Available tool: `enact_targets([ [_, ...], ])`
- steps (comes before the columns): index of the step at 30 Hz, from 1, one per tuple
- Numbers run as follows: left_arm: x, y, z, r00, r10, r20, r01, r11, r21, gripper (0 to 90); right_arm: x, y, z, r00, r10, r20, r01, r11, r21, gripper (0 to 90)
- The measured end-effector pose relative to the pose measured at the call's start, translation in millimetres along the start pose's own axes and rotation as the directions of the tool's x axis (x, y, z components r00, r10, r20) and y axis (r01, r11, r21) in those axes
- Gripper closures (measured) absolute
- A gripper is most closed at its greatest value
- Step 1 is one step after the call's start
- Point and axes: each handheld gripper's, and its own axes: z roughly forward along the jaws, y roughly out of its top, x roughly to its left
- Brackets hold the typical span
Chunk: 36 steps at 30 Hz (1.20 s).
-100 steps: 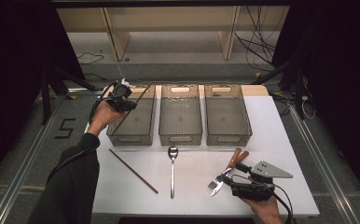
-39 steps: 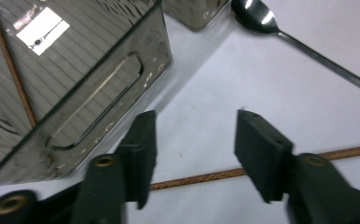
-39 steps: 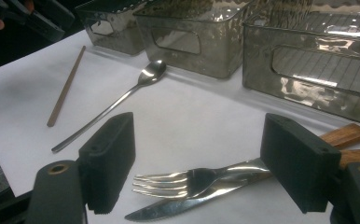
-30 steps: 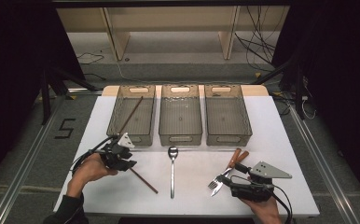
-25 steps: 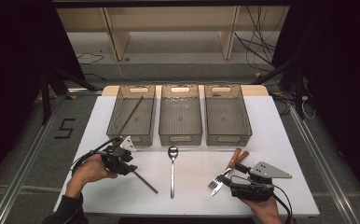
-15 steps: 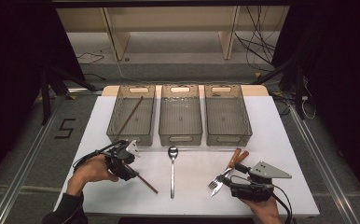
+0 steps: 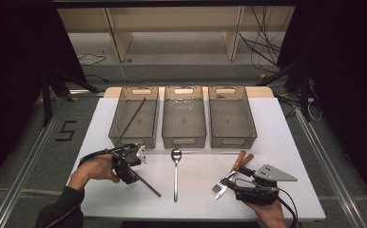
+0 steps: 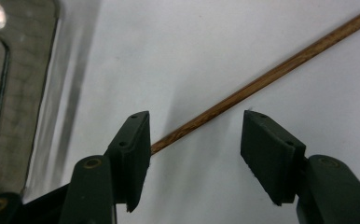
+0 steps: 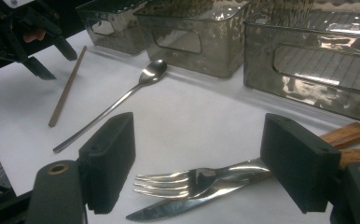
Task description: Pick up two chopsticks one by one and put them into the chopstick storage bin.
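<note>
Left tongs (image 7: 133,172) moved from left bin (image 7: 135,137) down to desk (image 7: 196,175), jaws just opened, straddling second chopstick (image 8: 262,79), not pinched; pickup next. Right tongs (image 9: 197,158) open over fork (image 9: 201,179).

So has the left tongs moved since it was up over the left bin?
Yes. The left tongs has come down from the left bin toward the person, onto the chopstick on the table, jaws just opening.
</note>
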Motion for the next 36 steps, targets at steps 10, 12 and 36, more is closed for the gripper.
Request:
enact_targets([
  [10, -2.3, 4.6, 7.9, 0.9938, 0.111, 0.009, -0.111, 0.9932, 0.035, 42.1, -0.3, 0.0, 0.1, 1.0, 0.003, -0.001, -0.003, 1.0, 0.001, 27.1],
  [12, -1.4, 5.4, 9.5, 0.9928, 0.118, 0.016, -0.119, 0.9923, 0.036, 42.8, -0.3, 0.0, 0.1, 1.0, 0.003, -0.002, -0.003, 1.0, 0.0, 27.1],
  [36, 14.4, 9.0, 21.4, 0.9818, 0.134, 0.135, -0.144, 0.9868, 0.073, 56.0, -0.6, 0.1, -0.1, 1.0, 0.008, -0.003, -0.008, 1.0, -0.002, 27.1],
])
